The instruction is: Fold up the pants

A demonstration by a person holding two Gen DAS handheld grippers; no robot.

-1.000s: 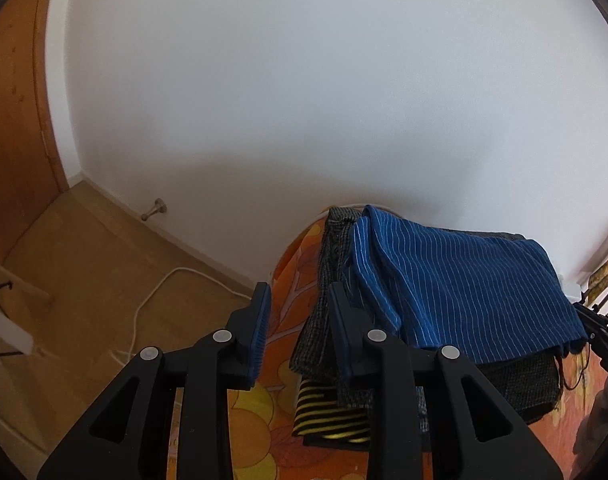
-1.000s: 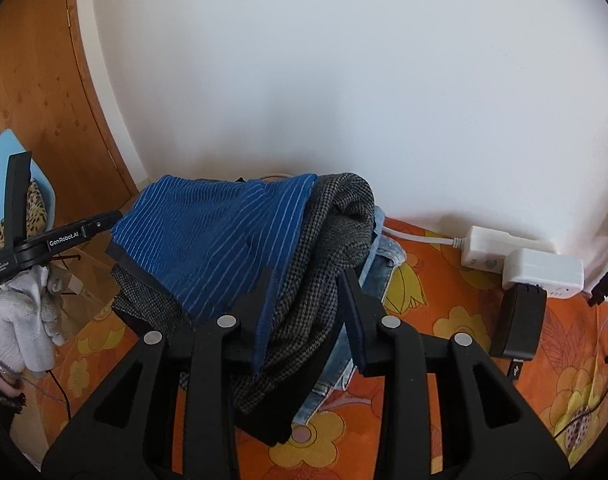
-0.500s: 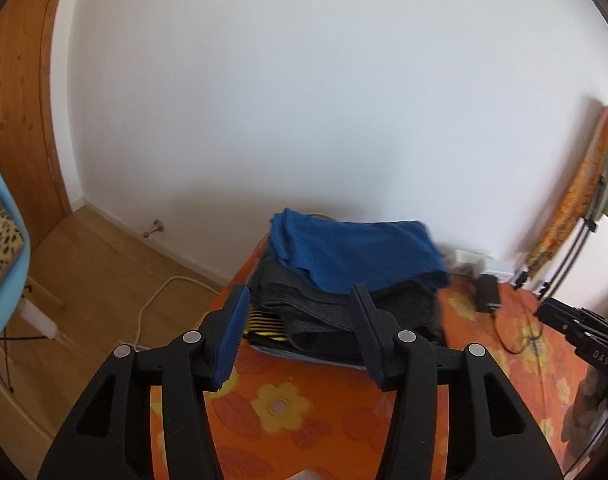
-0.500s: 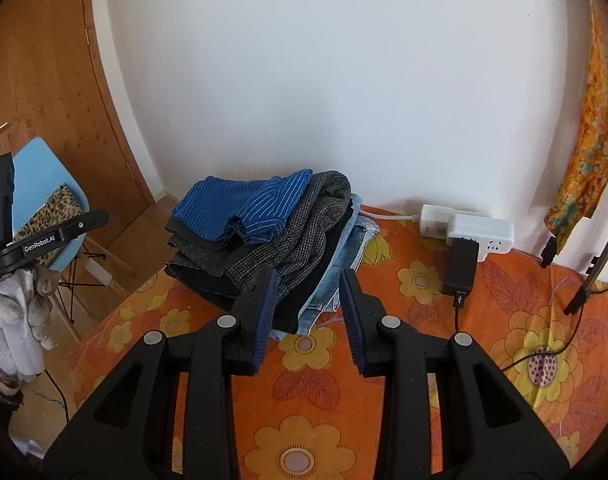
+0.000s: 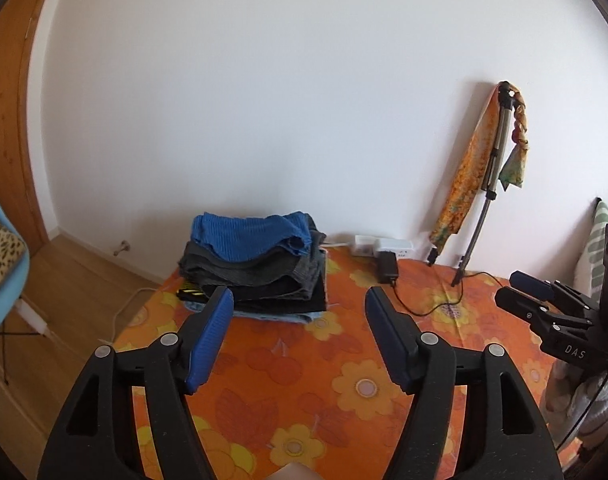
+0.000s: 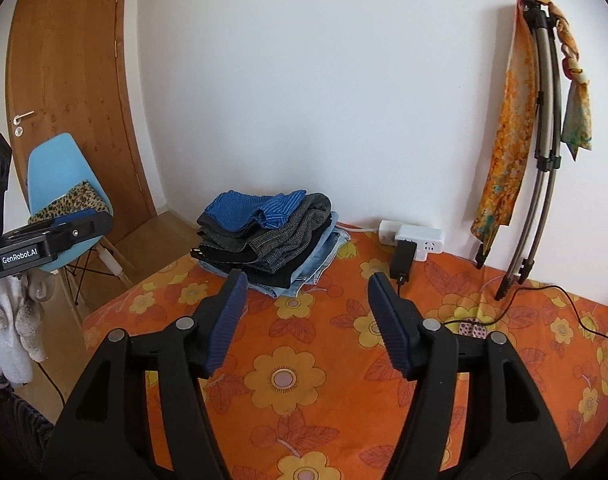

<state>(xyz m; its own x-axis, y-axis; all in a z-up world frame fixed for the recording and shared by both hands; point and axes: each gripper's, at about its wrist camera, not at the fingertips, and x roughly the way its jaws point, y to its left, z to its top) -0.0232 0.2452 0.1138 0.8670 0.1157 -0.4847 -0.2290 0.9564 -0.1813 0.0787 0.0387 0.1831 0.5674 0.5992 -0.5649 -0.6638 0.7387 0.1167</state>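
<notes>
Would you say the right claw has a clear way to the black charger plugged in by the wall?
Probably yes: the right claw is open and empty, and only bare flowered bedspread lies between it and the charger.

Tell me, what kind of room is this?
Probably a bedroom at home: a stack of folded pants lies on a flowery orange bedsheet, beside a wooden door and a blue chair.

The left gripper (image 5: 298, 300) points forward and slightly down, its jaws wide apart and just opened further, nothing between them. The right gripper (image 6: 306, 284) is posed alike, jaws spread and just opened, also empty; both sit side by side
</notes>
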